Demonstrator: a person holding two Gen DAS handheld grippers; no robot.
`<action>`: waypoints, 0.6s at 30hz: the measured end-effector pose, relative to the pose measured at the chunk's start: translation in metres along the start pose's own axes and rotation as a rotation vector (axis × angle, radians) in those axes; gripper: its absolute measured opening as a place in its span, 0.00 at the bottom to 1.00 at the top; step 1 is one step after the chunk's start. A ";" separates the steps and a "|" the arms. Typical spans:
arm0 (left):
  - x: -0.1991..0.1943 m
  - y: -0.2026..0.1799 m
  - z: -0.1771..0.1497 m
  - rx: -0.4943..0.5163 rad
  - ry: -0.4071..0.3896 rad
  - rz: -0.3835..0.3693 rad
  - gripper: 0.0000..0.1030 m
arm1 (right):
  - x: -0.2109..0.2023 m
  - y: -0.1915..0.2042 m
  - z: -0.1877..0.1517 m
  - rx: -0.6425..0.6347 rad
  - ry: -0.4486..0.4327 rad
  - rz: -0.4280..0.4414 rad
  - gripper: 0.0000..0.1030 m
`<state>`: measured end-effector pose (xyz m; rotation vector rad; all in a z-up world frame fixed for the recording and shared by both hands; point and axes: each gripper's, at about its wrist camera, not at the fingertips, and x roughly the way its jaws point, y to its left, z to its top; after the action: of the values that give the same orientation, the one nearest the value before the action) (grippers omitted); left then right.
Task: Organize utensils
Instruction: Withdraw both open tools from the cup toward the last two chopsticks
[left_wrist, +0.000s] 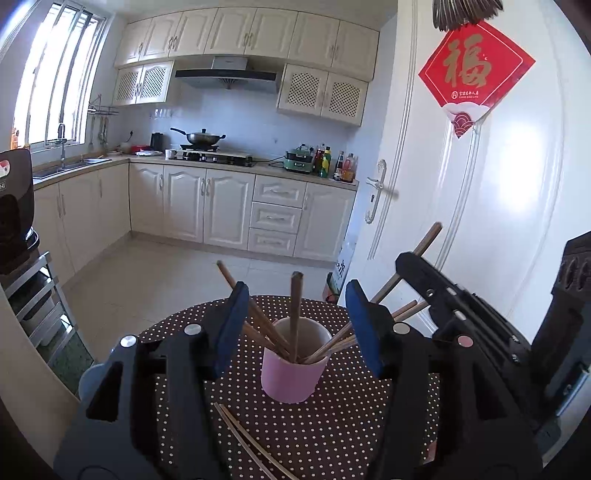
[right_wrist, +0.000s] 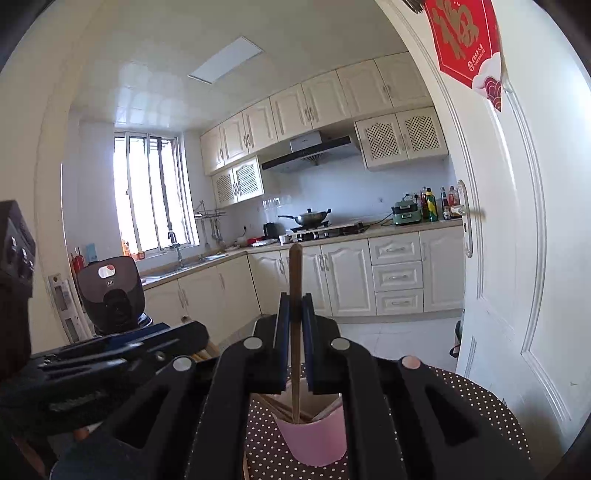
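A pink cup stands on a round table with a brown dotted cloth. Several wooden chopsticks lean inside it. My left gripper is open, its blue pads on either side of the cup, touching nothing. Two loose chopsticks lie on the cloth in front of the cup. My right gripper is shut on one upright chopstick whose lower end stands in the pink cup. The right gripper also shows in the left wrist view, holding that chopstick at the right.
A white door with a red paper decoration stands just right of the table. A black appliance sits on a metal rack at the left. Kitchen cabinets, stove and sink line the far walls across a tiled floor.
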<state>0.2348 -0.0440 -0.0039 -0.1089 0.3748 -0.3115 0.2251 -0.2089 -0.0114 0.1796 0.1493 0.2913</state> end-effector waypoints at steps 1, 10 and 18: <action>-0.002 0.000 0.000 -0.003 -0.002 0.000 0.53 | 0.000 0.000 -0.001 0.002 0.006 -0.001 0.06; -0.023 0.005 0.000 -0.007 -0.007 0.019 0.58 | -0.009 0.007 -0.001 0.011 0.034 -0.010 0.16; -0.048 0.010 -0.010 -0.006 -0.003 0.044 0.62 | -0.035 0.018 0.005 0.007 0.020 -0.007 0.32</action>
<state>0.1916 -0.0195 0.0021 -0.1074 0.3747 -0.2671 0.1883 -0.2032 0.0016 0.1827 0.1706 0.2859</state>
